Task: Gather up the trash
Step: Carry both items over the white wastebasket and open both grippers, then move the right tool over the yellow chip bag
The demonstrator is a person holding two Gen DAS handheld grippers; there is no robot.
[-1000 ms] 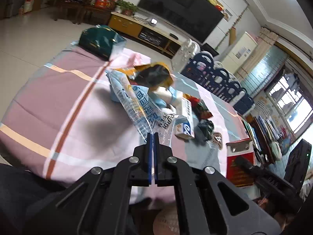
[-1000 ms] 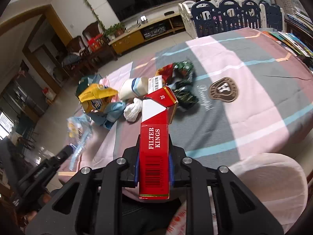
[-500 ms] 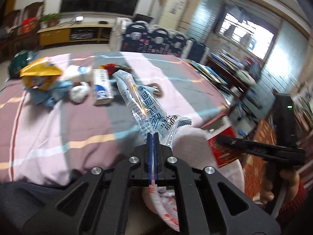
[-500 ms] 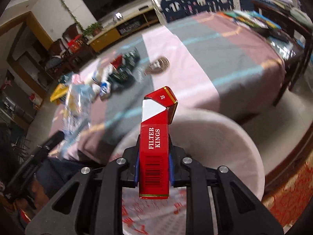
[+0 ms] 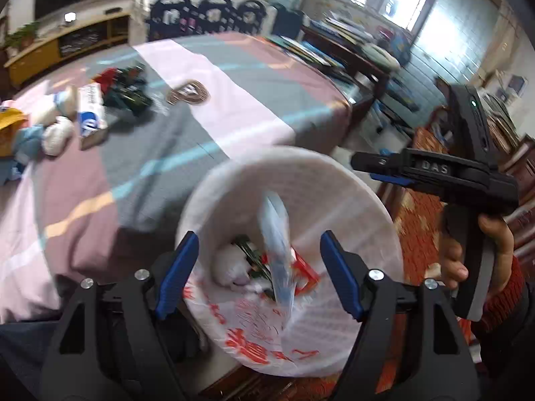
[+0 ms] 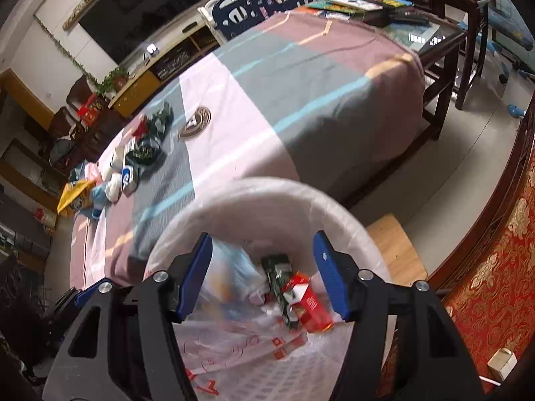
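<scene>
My left gripper [image 5: 259,260] is open and empty above a white trash bag [image 5: 364,200] with red print. A clear blue-printed plastic wrapper [image 5: 277,250] is in the bag's mouth, blurred. My right gripper [image 6: 262,267] is open and empty above the same bag [image 6: 334,207]; the red cigarette pack [image 6: 309,304] lies inside on other wrappers. The right gripper also shows in the left wrist view [image 5: 384,167], held by a hand. More trash sits on the table: a white-blue box [image 5: 90,113], dark green wrappers [image 5: 130,92], white tissue [image 5: 57,133], a yellow bag [image 5: 8,130].
The table carries a striped pink, grey and mauve cloth [image 5: 234,77] with a round brown emblem [image 5: 189,92]. A wooden stool [image 6: 394,250] stands beside the bag. A dark side table with books [image 6: 418,16] and a playpen fence [image 6: 267,3] lie beyond.
Both grippers swung from the table to over the bag and opened. The plastic wrapper left the left gripper and the red cigarette pack left the right gripper; both are in the bag.
</scene>
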